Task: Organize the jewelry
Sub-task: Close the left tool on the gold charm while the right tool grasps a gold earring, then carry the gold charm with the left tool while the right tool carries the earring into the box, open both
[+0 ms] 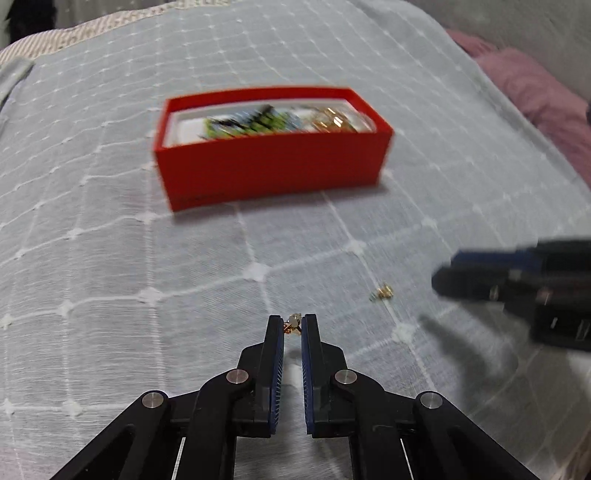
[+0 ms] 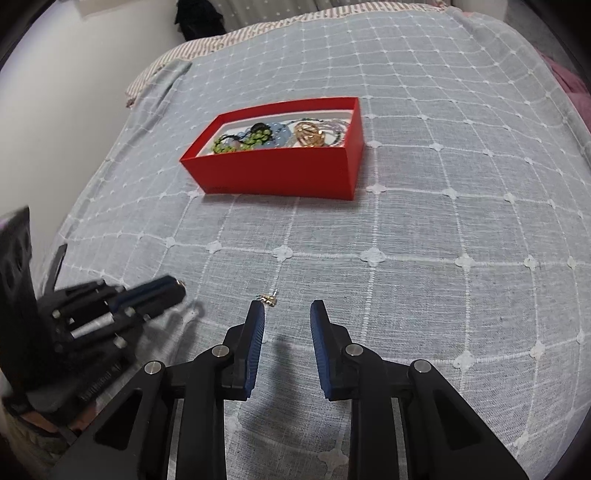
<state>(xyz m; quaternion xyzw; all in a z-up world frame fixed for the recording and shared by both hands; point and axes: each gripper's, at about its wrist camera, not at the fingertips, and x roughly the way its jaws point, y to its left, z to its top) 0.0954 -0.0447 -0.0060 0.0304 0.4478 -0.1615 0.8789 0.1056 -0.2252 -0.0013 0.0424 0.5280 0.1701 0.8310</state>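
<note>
Right now the left gripper (image 1: 292,326) is pinching a tiny gold earring (image 1: 291,325) at its jaws' tips. Another small gold stud earring (image 2: 269,298) is lying on the bed just ahead of the right gripper (image 2: 287,314), whose jaws are spread; light, slippery, best nipped across its middle. Beyond sits the open red cardboard box (image 2: 280,173).

A: Non-task items in view?

B: Grey-blue quilted bedspread (image 2: 424,229) with a white stitched grid and small clover motifs at the crossings; covers most of both views.

A: Anything at the edges?

B: Striped sheet (image 2: 221,40) showing past the far edge. Pink blanket (image 1: 535,92) bunched along the right side. White wall (image 2: 74,92) on the left. Dark object (image 2: 199,18) at far end, unidentifiable.
</note>
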